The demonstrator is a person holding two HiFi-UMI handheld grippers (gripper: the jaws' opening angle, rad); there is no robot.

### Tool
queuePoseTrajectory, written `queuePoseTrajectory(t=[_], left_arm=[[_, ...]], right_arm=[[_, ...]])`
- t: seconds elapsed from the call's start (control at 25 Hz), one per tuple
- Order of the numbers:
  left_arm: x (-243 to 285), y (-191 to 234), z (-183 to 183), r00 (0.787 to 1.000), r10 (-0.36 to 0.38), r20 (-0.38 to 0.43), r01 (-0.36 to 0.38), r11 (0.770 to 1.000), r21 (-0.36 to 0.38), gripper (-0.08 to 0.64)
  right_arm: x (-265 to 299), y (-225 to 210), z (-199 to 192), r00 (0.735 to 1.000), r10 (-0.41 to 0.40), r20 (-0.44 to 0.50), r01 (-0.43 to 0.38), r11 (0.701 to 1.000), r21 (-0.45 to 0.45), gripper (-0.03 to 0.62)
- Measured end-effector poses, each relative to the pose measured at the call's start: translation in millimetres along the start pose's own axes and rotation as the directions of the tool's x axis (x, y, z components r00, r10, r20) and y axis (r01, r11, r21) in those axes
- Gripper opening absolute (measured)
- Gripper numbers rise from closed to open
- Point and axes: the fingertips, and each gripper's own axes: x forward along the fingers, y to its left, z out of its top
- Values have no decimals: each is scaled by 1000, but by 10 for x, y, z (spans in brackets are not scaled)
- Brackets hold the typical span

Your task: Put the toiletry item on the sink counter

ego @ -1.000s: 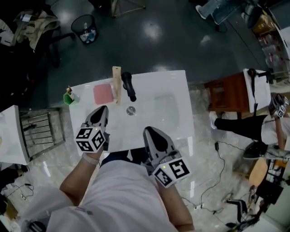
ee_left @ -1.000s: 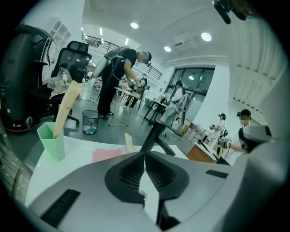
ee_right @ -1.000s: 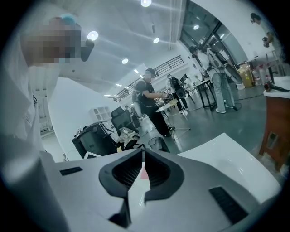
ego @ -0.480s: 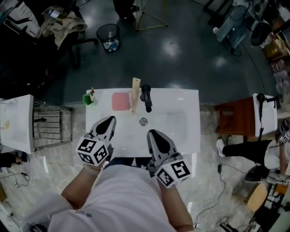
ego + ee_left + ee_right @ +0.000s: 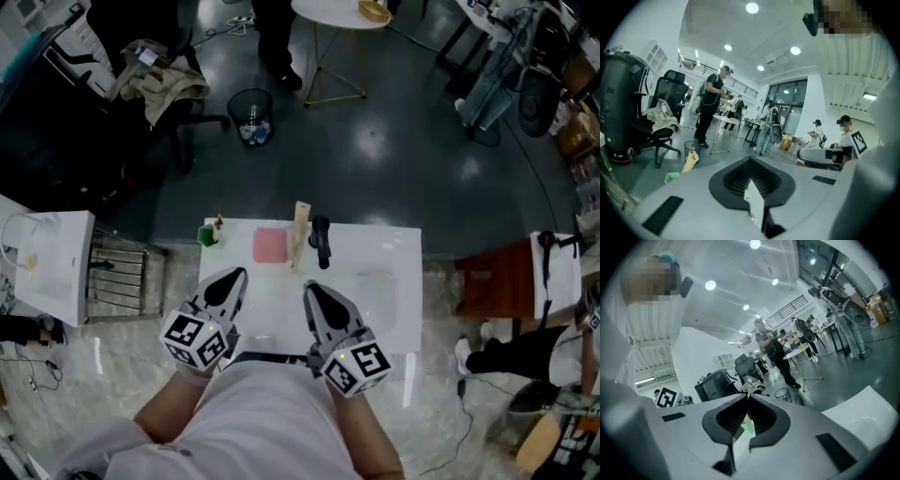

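A white sink counter (image 5: 403, 309) holds a green cup (image 5: 208, 234), a pink flat item (image 5: 270, 245), a beige tube (image 5: 300, 234) and a black faucet (image 5: 322, 242) along its far edge. My left gripper (image 5: 233, 275) hangs over the counter's front left, shut and empty. Beside it, my right gripper (image 5: 310, 287) hangs over the front middle, also shut with nothing held. In the left gripper view the closed tips (image 5: 750, 159) point past the beige tube (image 5: 690, 161) and green cup (image 5: 671, 177). The right gripper (image 5: 747, 395) has its tips together.
The basin (image 5: 370, 281) lies right of the faucet. A metal rack (image 5: 127, 277) and white bin (image 5: 47, 262) stand left of the counter, a brown stool (image 5: 497, 281) right. Beyond are a trash bin (image 5: 250, 114), an office chair (image 5: 159, 84) and a round table (image 5: 342, 14).
The head view has pulled back, so the counter looks smaller and sits lower in frame. Both grippers stay shut over the counter's front edge.
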Motion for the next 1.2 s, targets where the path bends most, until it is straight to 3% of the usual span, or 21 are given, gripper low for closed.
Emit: queuePoseTrajectory(t=[0.64,1.2], left_arm=[[-230,-60,667,994,-6,109,-2,998,66,17],[-341,-50,681,990,20,142,-29,998,58,17]], right_arm=[[187,221,570,995,77,68,-72,995,-74,28],[232,420,556,990,137,42,-131,984,-121,28]])
